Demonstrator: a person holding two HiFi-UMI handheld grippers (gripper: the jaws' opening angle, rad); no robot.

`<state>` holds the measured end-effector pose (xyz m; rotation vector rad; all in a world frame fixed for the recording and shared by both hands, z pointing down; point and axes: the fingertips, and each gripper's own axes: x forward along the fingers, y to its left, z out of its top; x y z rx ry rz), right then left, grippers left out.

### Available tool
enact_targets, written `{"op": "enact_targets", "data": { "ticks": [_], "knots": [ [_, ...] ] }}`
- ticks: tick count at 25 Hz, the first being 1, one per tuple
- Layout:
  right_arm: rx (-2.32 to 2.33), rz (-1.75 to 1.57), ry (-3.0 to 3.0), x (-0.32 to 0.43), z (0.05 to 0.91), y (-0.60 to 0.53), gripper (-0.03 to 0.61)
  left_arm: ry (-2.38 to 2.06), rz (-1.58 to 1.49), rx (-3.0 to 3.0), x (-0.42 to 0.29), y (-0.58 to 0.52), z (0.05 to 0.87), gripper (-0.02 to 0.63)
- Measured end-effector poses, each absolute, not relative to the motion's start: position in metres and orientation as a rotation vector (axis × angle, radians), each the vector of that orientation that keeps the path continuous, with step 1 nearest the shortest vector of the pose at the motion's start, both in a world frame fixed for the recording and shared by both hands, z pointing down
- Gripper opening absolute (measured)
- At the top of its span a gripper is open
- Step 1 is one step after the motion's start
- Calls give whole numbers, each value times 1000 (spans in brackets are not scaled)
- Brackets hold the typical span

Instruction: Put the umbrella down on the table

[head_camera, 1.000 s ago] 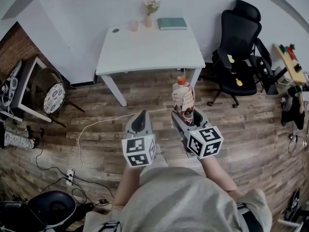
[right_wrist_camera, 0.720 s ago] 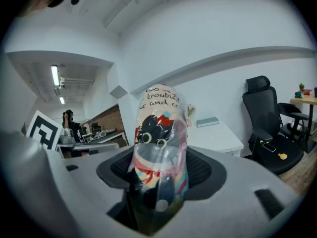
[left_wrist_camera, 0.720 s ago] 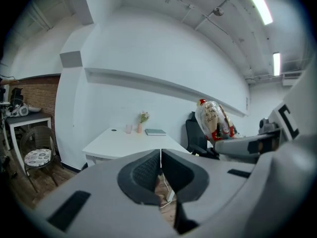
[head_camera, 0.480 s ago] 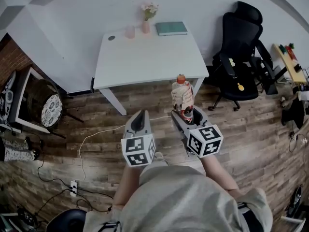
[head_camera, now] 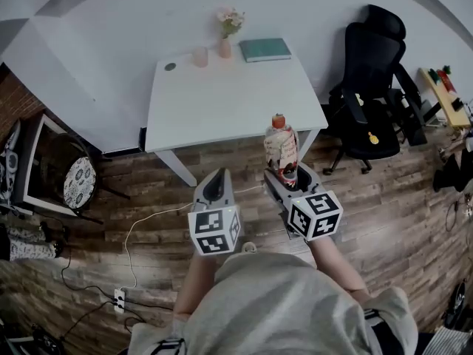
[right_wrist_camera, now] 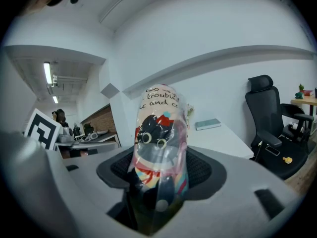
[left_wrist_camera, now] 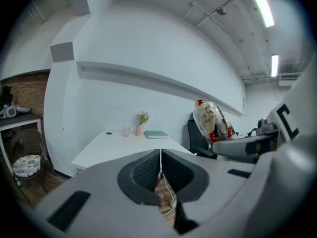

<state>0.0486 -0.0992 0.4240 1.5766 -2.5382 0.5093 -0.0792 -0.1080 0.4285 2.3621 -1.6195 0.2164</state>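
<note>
Head view: the white counter point(head_camera: 222, 102) stands against the wall point(head_camera: 111, 43). Its near edge and near right corner are the parts closest to the grippers. The near and middle parts of its top are bare. A cup point(head_camera: 200, 56), a vase point(head_camera: 224, 46) and a book point(head_camera: 265, 49) line its far edge. A black office chair point(head_camera: 373, 72) stands close off the counter's right side. A white cable point(head_camera: 148, 217) trails over the wood floor point(head_camera: 384, 191) in front of the counter's near left leg.

The folded umbrella point(head_camera: 281, 150), in a clear printed sleeve with a red tip, stands upright in the right gripper point(head_camera: 284, 177). It is in the air in front of the counter's near edge, by the right corner, and does not rest on the counter. In the right gripper view the fingers point(right_wrist_camera: 205, 170) press on the umbrella's lower part from both sides, and most of it rises beyond them.

The left gripper point(head_camera: 215, 185) hangs just beside the right one, also short of the counter. In the left gripper view its fingers point(left_wrist_camera: 141, 170) are closed together with nothing between them.
</note>
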Motion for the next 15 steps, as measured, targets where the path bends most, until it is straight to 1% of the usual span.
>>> {"op": "enact_targets", "data": {
  "ticks": [15],
  "knots": [
    [1564, 521, -2514, 29, 435, -137, 273, -1625, 226, 2341, -105, -145, 440, 9]
  ]
}}
